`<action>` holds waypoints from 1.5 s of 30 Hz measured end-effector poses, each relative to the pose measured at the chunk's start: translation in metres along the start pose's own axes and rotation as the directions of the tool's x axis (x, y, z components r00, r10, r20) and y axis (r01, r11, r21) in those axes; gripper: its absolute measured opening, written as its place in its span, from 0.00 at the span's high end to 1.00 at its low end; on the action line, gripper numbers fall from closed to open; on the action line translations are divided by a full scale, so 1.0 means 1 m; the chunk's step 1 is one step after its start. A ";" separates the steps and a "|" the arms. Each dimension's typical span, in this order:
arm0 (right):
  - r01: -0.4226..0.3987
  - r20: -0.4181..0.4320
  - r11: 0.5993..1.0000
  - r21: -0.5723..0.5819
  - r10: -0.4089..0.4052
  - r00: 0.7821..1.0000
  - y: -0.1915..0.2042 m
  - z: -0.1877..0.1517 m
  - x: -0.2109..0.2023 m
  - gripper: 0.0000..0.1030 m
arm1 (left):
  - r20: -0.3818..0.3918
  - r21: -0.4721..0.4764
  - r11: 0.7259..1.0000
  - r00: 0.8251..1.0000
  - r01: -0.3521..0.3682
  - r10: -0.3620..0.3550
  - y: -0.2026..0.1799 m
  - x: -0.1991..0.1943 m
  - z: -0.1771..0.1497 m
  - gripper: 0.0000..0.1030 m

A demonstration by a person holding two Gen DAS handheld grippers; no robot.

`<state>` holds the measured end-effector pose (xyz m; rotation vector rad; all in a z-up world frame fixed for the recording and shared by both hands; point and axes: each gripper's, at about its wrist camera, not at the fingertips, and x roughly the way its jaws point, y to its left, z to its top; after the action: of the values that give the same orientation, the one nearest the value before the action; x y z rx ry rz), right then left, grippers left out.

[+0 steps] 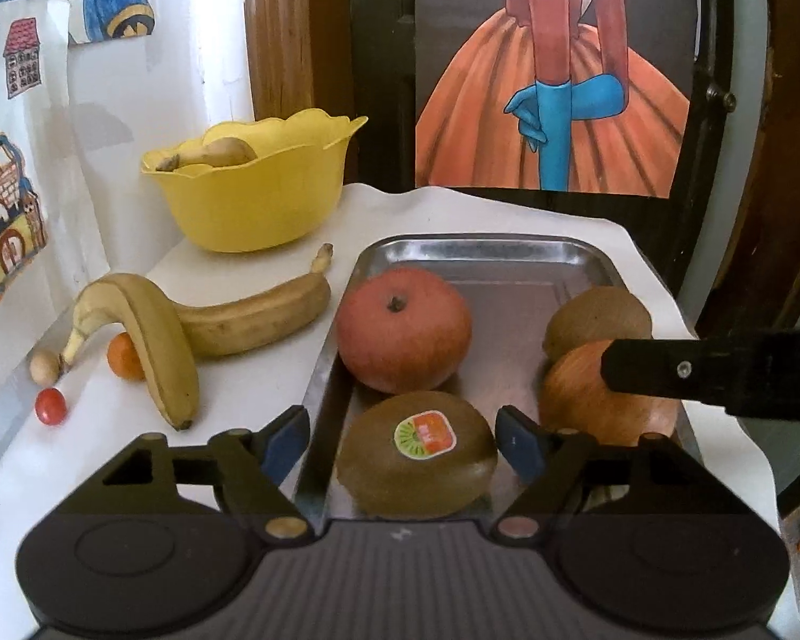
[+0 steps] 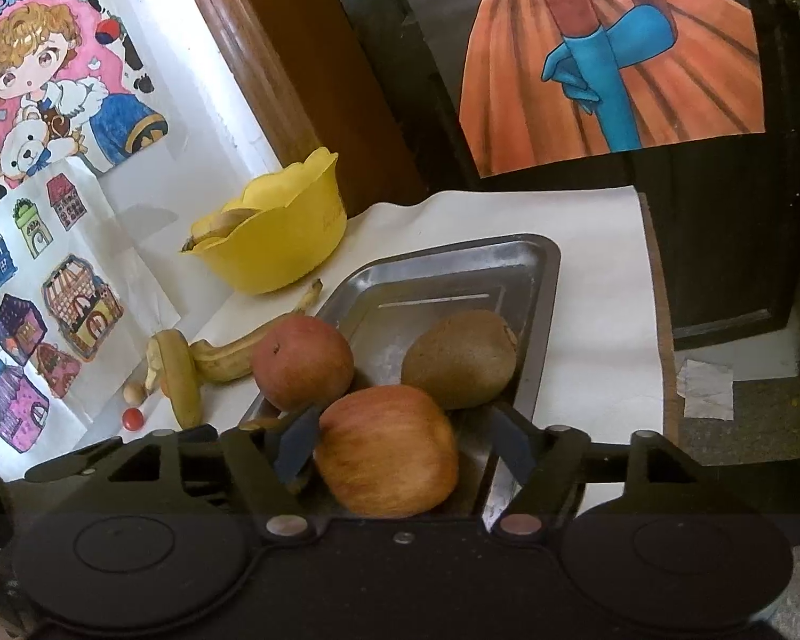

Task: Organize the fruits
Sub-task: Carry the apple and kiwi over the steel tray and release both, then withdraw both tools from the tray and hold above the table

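Four fruits sit in the metal tray (image 1: 506, 253), one banana (image 1: 208, 156) in the yellow bowl (image 1: 250, 197), two bananas (image 1: 213, 320) outside, while the left gripper (image 1: 400, 440) gapes around a kiwi (image 1: 418, 453) and the right gripper (image 2: 400, 445) brackets an apple (image 2: 386, 450).

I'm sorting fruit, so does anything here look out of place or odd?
Two bananas lie loose on the table beside the metal tray, one draped over the other, with a cherry tomato and small orange fruit scattered nearby. Nothing looks spilled.

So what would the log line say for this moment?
left gripper: open around stickered kiwi | right gripper: open around near apple | both fruits in metal tray | nothing lifted
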<state>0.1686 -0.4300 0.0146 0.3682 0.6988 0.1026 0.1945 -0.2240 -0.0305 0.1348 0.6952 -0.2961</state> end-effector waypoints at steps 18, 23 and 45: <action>0.152 0.149 0.987 -0.047 -0.143 0.978 0.044 -0.024 -0.057 0.01 | 0.103 -0.086 0.996 0.994 -0.034 0.043 0.062 -0.057 -0.009 0.01; 0.224 0.152 0.973 -0.057 -0.214 0.965 0.062 -0.033 -0.064 0.01 | 0.113 -0.098 0.994 0.992 -0.047 0.058 0.084 -0.070 -0.014 0.01; 0.400 -0.102 0.914 -0.066 -0.405 0.909 0.127 -0.080 -0.057 0.01 | -0.004 -0.145 0.978 0.989 -0.150 0.151 0.158 -0.100 -0.057 0.00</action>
<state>0.0776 -0.3007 0.0393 0.1703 0.8712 -0.2558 0.1365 -0.0390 -0.0055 0.0476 0.6935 -0.1003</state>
